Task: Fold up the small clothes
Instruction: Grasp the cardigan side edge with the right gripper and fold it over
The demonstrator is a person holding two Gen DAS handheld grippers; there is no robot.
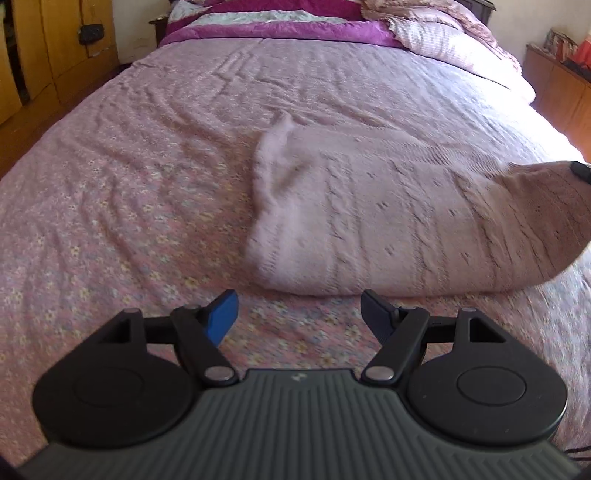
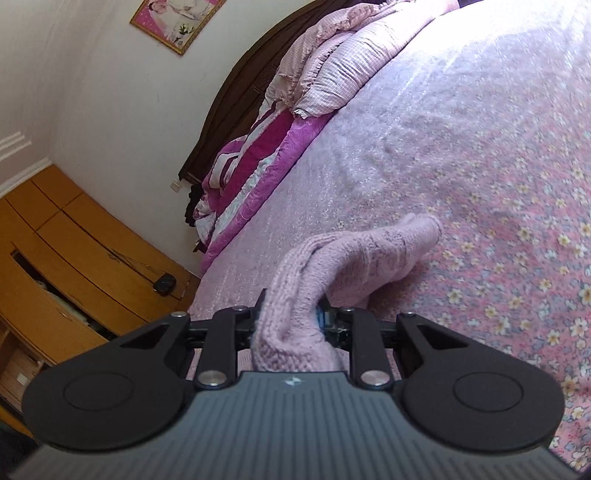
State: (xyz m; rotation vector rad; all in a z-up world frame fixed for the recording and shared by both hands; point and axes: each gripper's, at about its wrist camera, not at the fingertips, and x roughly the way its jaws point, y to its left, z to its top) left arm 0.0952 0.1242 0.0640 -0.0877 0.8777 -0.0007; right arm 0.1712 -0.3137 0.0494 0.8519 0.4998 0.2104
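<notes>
My right gripper (image 2: 291,317) clenches a bunched edge of the pink knit sweater (image 1: 369,221) on the bed (image 1: 147,184); my left gripper (image 1: 299,314) hangs released. Lifting one-handed could drag the sweater askew.

Bedspread (image 1: 129,184) lies open; heaped quilts (image 1: 424,33) block the far end.

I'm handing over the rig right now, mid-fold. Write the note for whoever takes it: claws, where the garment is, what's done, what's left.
Right claw: shut on one end of the pink knit sweater, that end raised off the bed.
Left claw: open, empty, hovering just short of the sweater's near edge.
Sweater: the rest lies bunched on the floral bedspread, one part sticking up.
Done: one end gripped and lifted.
Left: probably take hold with the left claw, spread the sweater flat, fold it.
</notes>
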